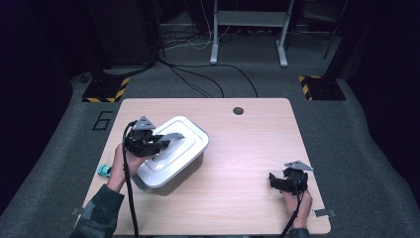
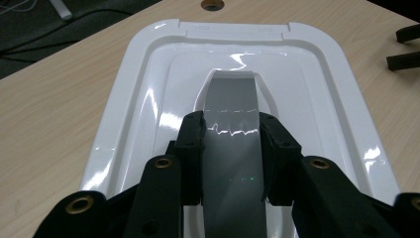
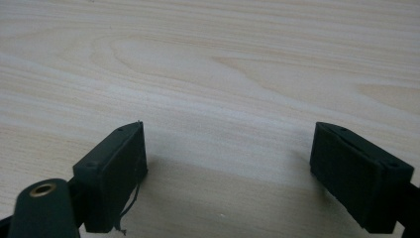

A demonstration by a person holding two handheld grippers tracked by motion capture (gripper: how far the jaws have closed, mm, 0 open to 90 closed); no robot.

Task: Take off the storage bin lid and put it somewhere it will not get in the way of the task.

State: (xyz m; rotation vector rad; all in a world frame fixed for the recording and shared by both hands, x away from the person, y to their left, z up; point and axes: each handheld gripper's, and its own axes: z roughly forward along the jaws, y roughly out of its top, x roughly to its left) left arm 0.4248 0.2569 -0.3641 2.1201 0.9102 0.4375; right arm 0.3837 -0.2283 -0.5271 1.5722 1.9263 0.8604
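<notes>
One white lidded box (image 1: 171, 153) sits at about nine o'clock on the wooden table (image 1: 247, 163), turned at a slant, and its grey handle (image 2: 233, 148) lies along the middle of the lid (image 2: 148, 99). The left gripper (image 2: 232, 131) has its two black jaws clamped on either side of that handle, probably because the handle is the lid's one narrow part that gives a firm hold for lifting the lid or the whole box. At about four o'clock the right gripper (image 1: 278, 181) rests low over bare wood, well apart from the box, jaws spread wide with nothing between them, seemingly kept out of the way. A small teal toy (image 1: 104, 170) lies just beside the box at the table's left edge. On the grey floor at ten o'clock a large "6" (image 1: 102, 120) is marked; no brand or label on the box can be read
</notes>
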